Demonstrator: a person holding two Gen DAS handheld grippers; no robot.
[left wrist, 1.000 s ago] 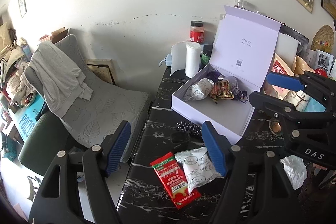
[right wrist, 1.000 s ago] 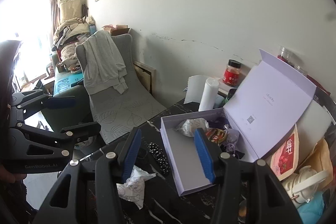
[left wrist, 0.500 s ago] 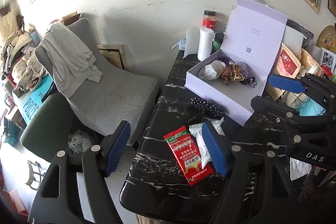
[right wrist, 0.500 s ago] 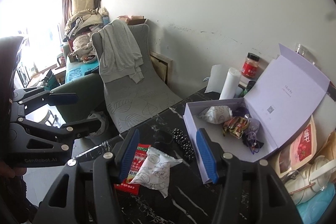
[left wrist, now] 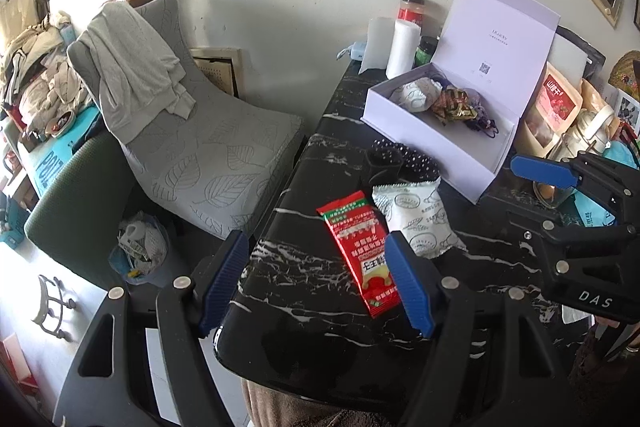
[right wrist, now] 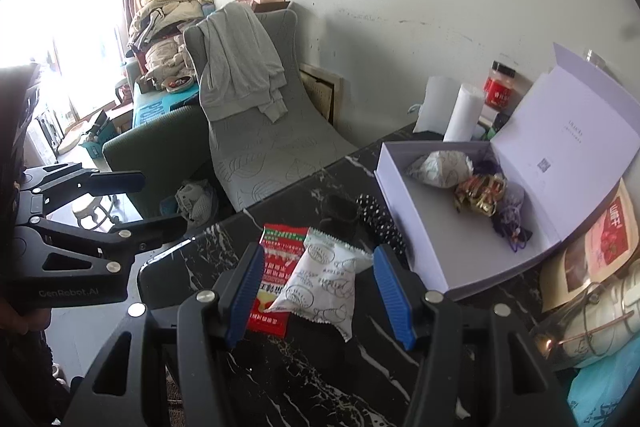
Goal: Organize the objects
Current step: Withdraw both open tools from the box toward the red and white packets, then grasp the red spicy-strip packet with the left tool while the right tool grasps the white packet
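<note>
Right wrist view: both grippers [right wrist: 318,289] [left wrist: 314,281] backed off, jaws wide, empty; white packet [right wrist: 324,285] probably goes next into box [right wrist: 416,243].

Black tool [left wrist: 316,283] frames, ribbed blue pads [right wrist: 390,285], silver screws [left wrist: 449,282]

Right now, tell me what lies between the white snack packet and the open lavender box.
A black polka-dot item lies between the white packet and the lavender box, on the black marble table. Both wrist views show it.

Left claw [left wrist: 316,281] spread wide, empty; right claw [right wrist: 320,293] likewise, level alongside.
</note>
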